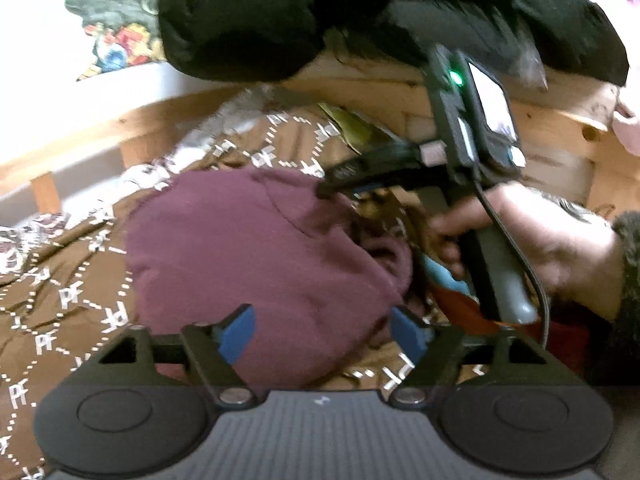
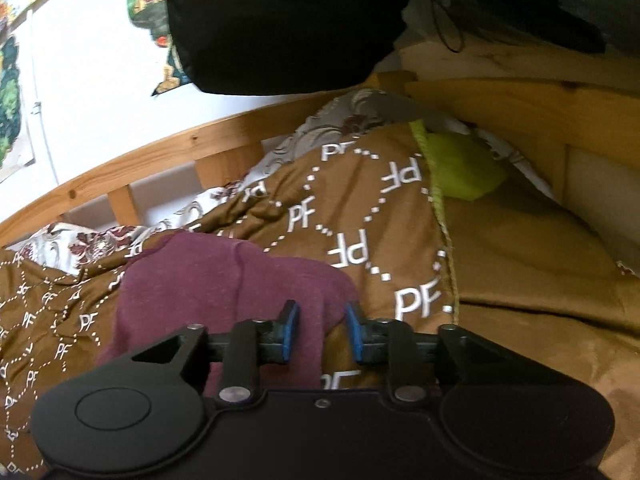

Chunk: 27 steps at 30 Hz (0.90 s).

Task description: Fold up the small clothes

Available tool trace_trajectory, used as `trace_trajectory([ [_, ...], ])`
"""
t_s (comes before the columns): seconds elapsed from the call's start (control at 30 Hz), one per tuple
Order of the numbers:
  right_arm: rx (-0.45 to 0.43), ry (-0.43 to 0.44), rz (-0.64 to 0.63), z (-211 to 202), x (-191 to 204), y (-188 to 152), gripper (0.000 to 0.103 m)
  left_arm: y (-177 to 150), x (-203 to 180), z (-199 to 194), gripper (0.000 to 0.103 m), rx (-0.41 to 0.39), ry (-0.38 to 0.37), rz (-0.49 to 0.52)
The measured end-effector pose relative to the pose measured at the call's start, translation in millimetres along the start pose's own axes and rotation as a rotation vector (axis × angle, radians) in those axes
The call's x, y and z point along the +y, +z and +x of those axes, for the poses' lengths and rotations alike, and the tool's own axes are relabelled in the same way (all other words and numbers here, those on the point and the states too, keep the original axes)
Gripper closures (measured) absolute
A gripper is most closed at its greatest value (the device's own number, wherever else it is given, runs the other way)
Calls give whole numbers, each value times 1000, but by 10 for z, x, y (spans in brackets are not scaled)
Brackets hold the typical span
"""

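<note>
A maroon garment (image 1: 248,256) lies bunched on a brown bedspread printed with white letters (image 1: 60,300). My left gripper (image 1: 322,334) is open just above the garment's near edge, blue pads on either side of the cloth. In the left wrist view the right gripper's body (image 1: 460,148) reaches in from the right, its tip at the garment's far right edge. In the right wrist view my right gripper (image 2: 322,330) is open with a gap between its blue pads, and the maroon garment (image 2: 224,280) lies under and between its fingers.
A wooden bed frame (image 2: 160,152) curves along the back, with a white wall behind. A large black cloth (image 2: 280,20) hangs at the top. A lime-green item (image 2: 464,172) lies at the far right of the bedspread. Orange and light-blue cloth (image 1: 452,292) sits under the right hand.
</note>
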State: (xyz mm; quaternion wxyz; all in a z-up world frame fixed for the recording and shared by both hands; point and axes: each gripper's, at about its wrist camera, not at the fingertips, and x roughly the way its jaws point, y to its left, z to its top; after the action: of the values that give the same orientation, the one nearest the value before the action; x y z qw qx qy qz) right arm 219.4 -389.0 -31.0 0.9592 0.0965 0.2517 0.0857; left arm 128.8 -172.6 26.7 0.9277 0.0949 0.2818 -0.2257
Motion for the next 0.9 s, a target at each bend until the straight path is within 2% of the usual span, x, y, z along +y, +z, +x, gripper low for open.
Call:
trace_trajectory([
  [0.1,5,-24,8,-35,-27,3,54,17,121,-90,7,-27,22,-46],
  [0.17,2,-37,22,-77,-50,11,31,12,219,-135,3,-34,41,-92],
  [0.23,-8,-33,46,-129,-85,18,20,12,313,-152,2,-32,61,-138],
  [0.37,-23,-19,80,-243,-121,34,6,-15,532,-154,1,-4,109,-261],
  [0.47,-33,7,89,-369,-115,2,1,-54,705,-136,1,35,137,-360],
  [0.57,-33,33,72,-504,-58,-55,1,-105,848,-118,1,81,201,-438],
  [0.73,-29,19,-83,-727,226,-177,1,-191,1026,-78,1,178,251,-510],
  [0.9,-41,-6,-228,-902,501,-312,1,-298,1131,-20,1,264,251,-548],
])
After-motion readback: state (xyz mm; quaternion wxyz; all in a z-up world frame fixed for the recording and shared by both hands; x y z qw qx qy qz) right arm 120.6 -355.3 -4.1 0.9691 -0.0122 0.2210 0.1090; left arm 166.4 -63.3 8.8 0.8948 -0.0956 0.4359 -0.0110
